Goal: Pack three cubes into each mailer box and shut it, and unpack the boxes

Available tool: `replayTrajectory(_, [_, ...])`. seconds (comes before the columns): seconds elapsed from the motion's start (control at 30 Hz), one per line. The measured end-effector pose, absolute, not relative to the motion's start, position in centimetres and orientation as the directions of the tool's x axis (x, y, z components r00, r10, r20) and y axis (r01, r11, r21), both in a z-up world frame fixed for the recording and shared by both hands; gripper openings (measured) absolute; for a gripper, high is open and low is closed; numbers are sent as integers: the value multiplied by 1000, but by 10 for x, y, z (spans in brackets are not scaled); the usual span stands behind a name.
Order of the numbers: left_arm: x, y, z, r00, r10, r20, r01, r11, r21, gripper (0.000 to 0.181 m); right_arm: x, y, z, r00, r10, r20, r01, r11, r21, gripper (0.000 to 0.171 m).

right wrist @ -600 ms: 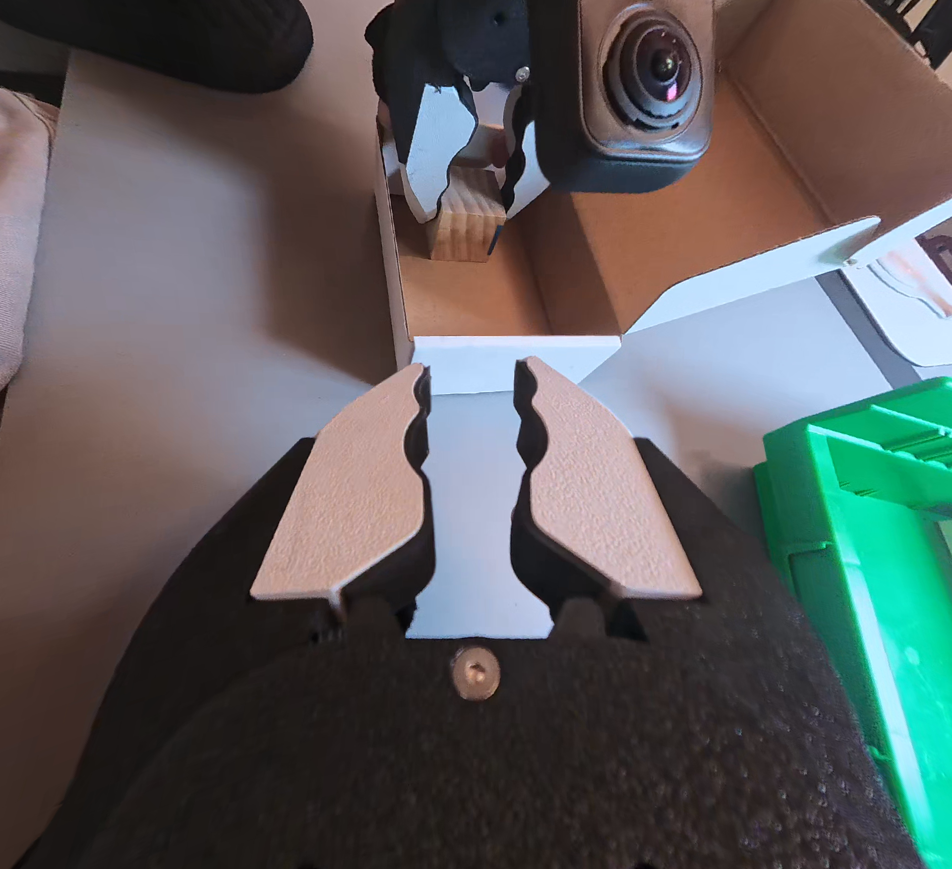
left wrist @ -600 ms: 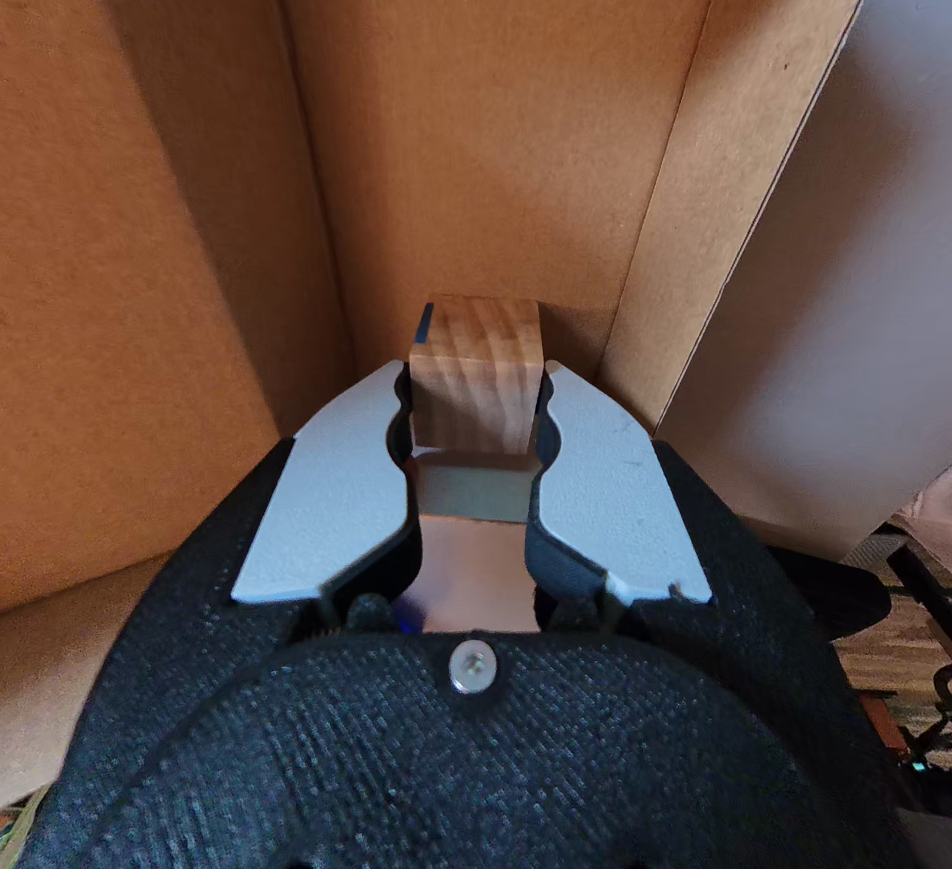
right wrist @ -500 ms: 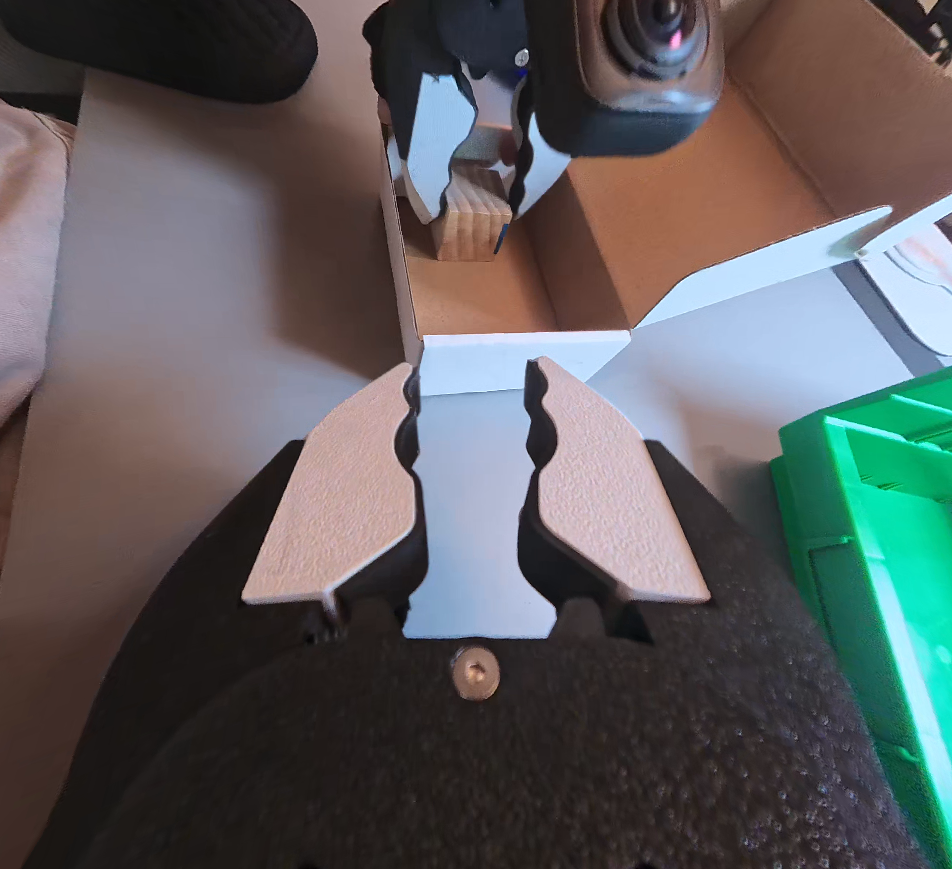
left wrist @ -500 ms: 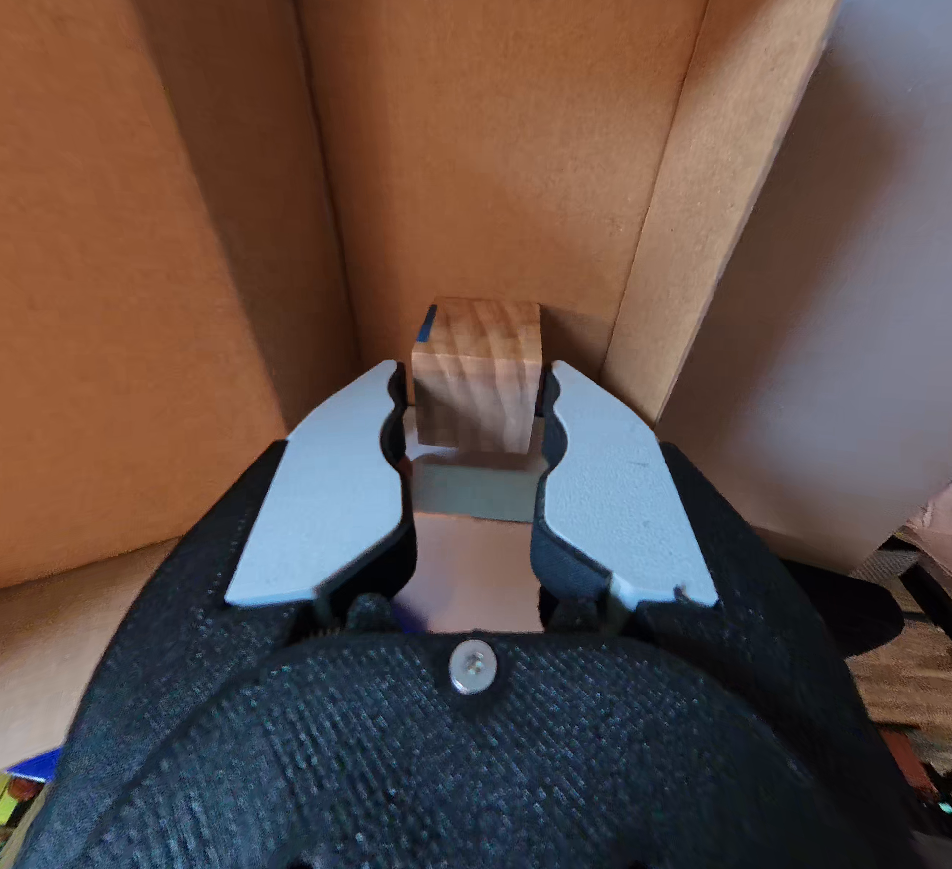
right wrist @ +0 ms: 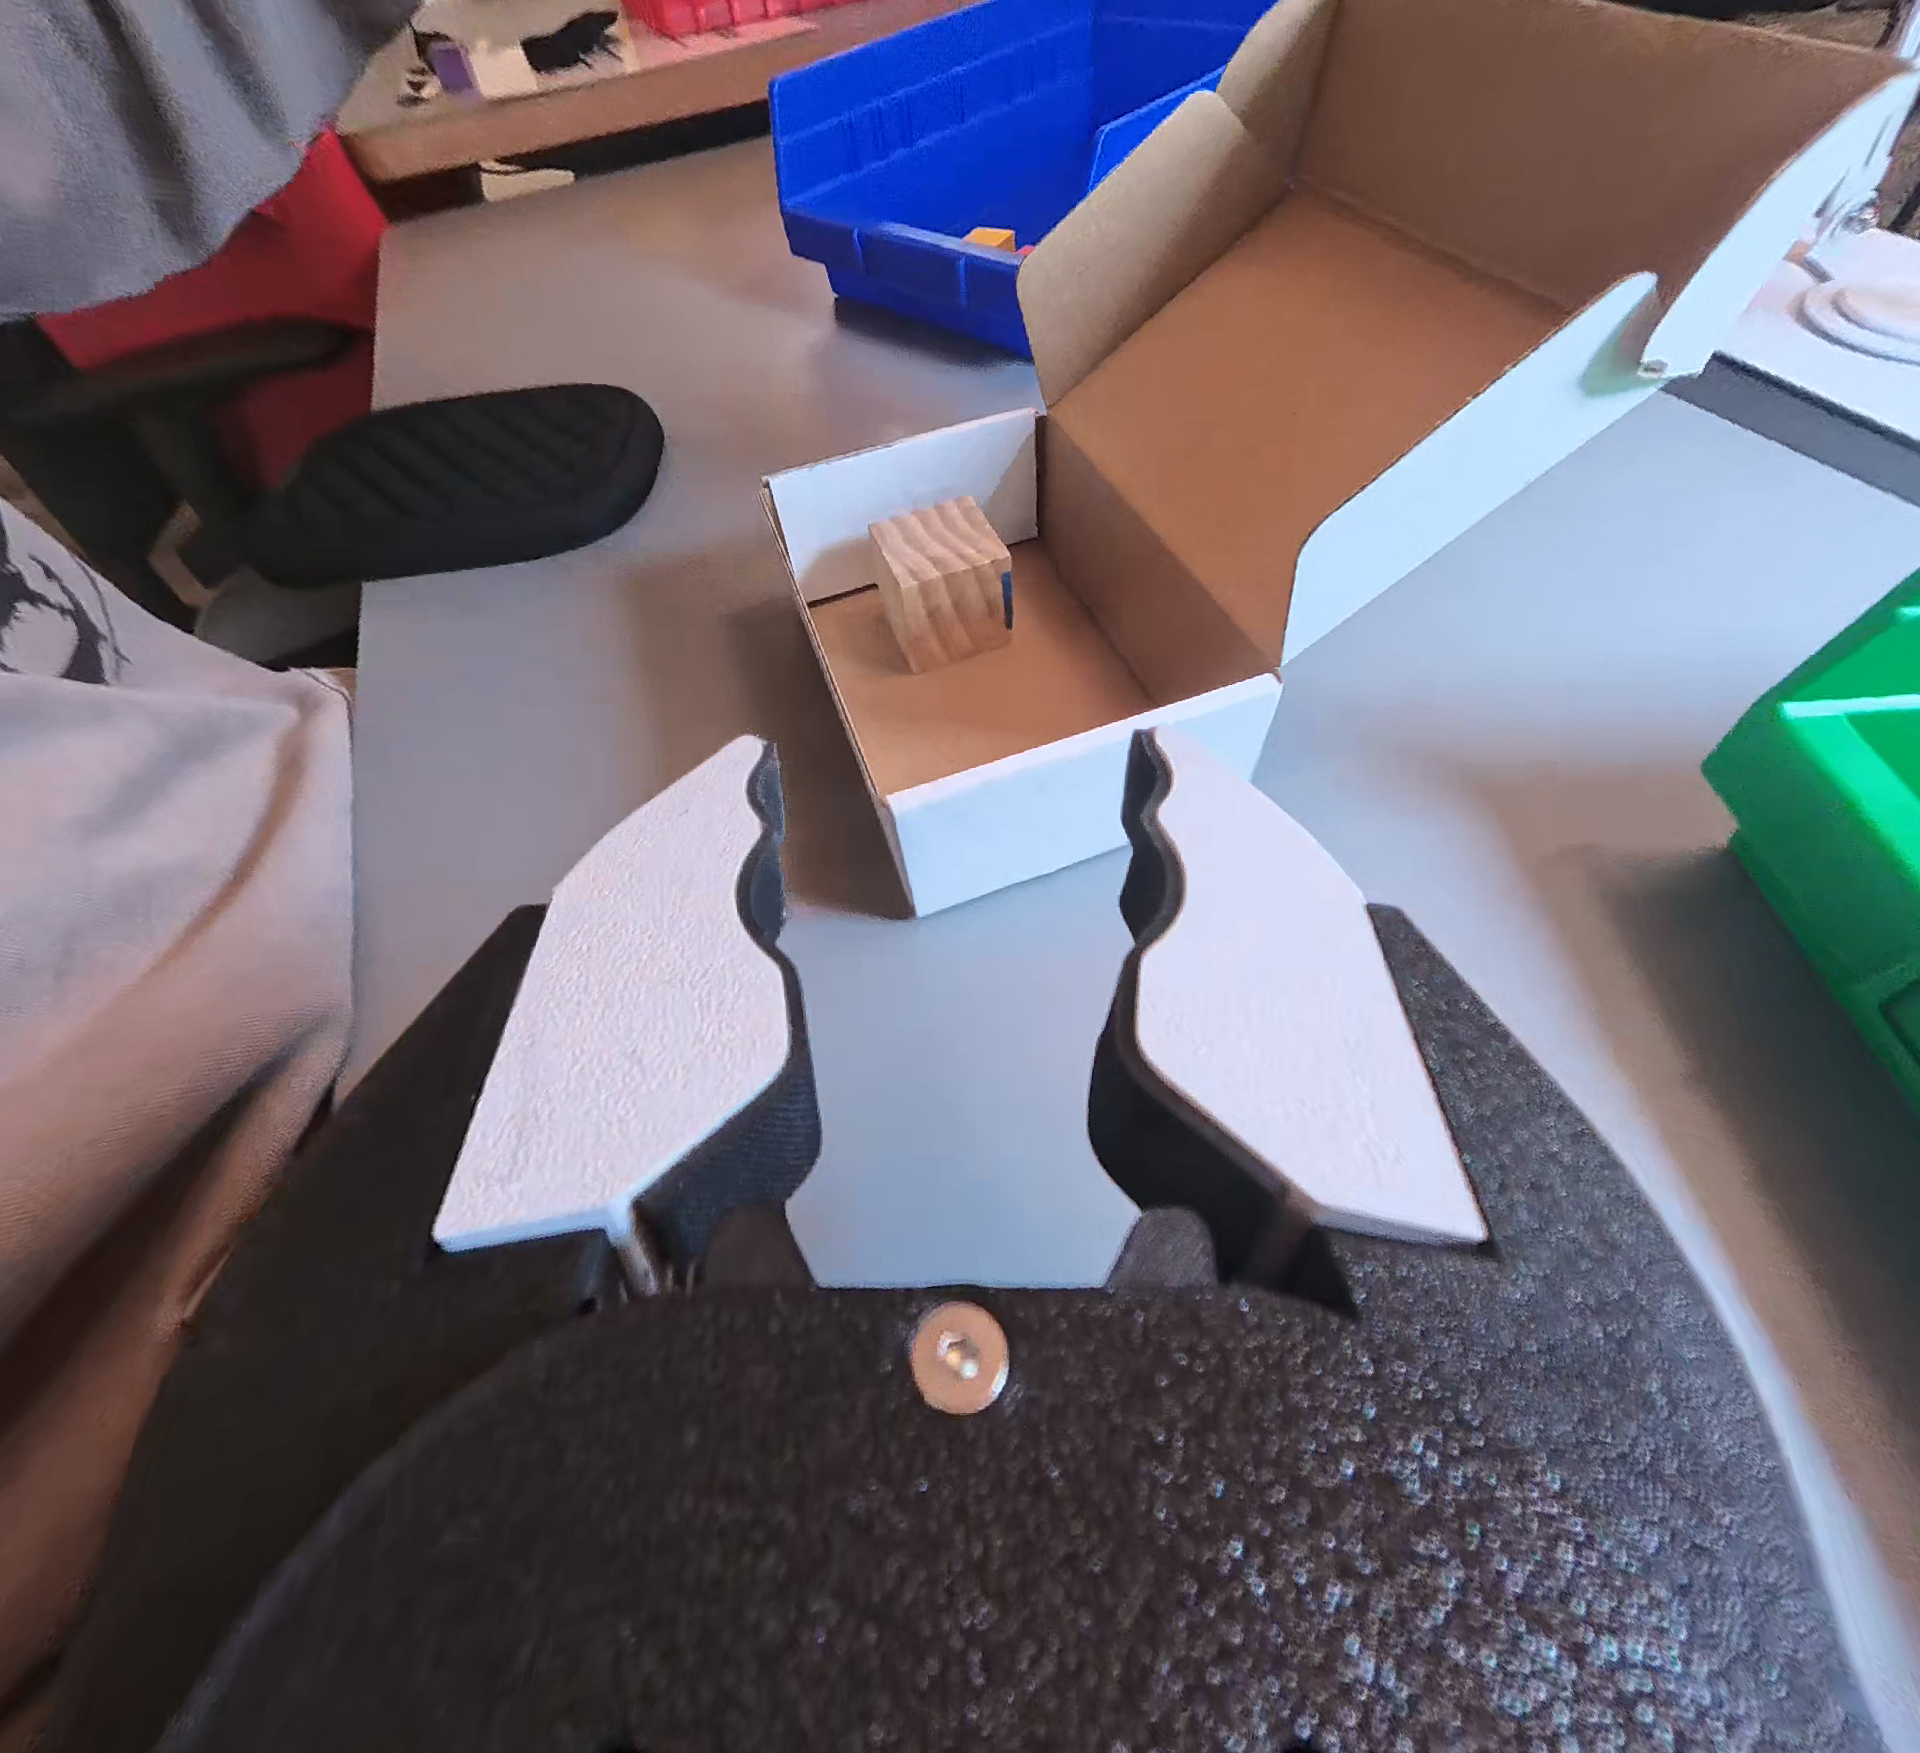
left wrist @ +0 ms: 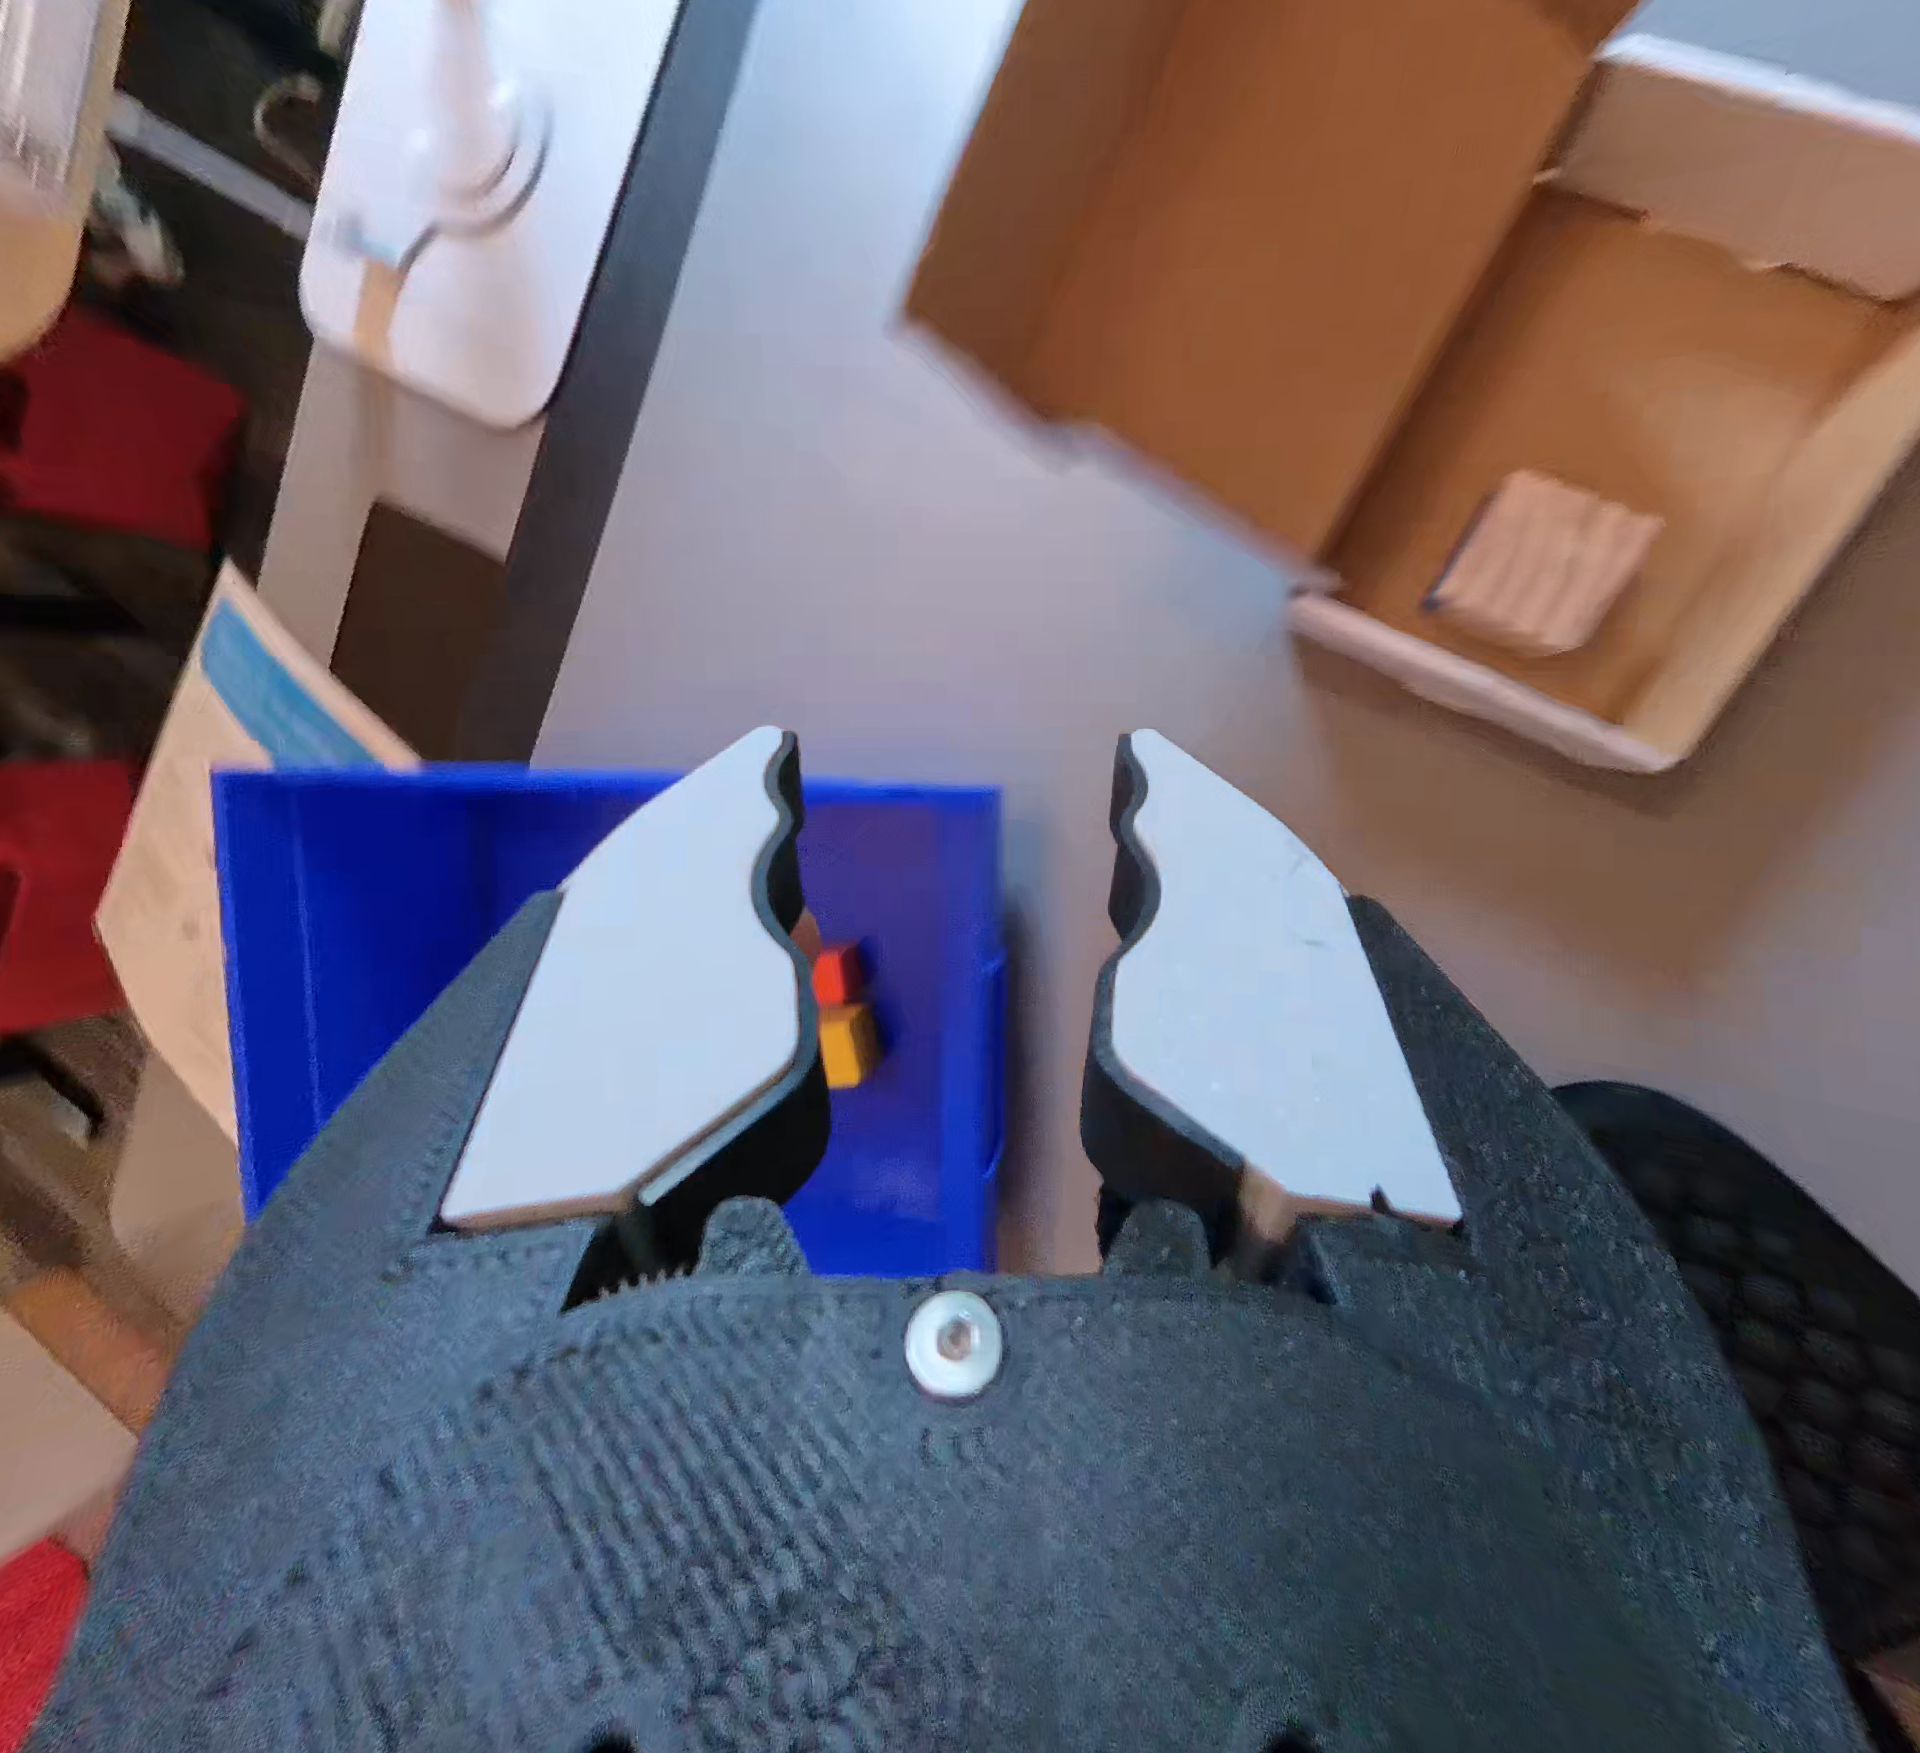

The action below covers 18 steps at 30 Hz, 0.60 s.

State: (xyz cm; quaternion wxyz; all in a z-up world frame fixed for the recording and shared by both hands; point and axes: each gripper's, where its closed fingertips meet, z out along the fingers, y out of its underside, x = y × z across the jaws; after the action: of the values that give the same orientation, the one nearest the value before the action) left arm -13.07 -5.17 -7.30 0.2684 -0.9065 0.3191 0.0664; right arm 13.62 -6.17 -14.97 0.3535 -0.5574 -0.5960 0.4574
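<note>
Fingers (left wrist: 665,976) on the left gripper (left wrist: 951,955) are spread wide and empty, hanging over the blue bin (left wrist: 343,955) where a red cube (left wrist: 840,972) and a yellow cube (left wrist: 850,1057) sit close together. Right gripper (right wrist: 951,965) is released too, just near of the mailer box (right wrist: 1049,820) on the surface (right wrist: 582,664).

Wooden cube (right wrist: 940,583) sits in the box's far-left corner, grain upright, no real long axis.

Risk imo: those two cubes are so tight that the fingers could pinch both or knock one away.
</note>
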Motion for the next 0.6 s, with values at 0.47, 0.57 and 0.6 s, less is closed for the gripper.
replayTrajectory(0.47, [-287,-109,-218,916,-398,-51,-401,-914,-61,52,133,-56,-159,-93,991,-92,351,-54,-935,64])
replayTrajectory(0.57, [-290,-108,-230,919,-382,-92,-386,-922,-28,27,132,-55,-160,-72,993,-94,360,-62,-931,64])
replayTrajectory(0.6, [-290,-107,-230,915,-387,-112,-392,-920,-19,27,131,-55,-159,-63,993,-95,360,-66,-930,64])
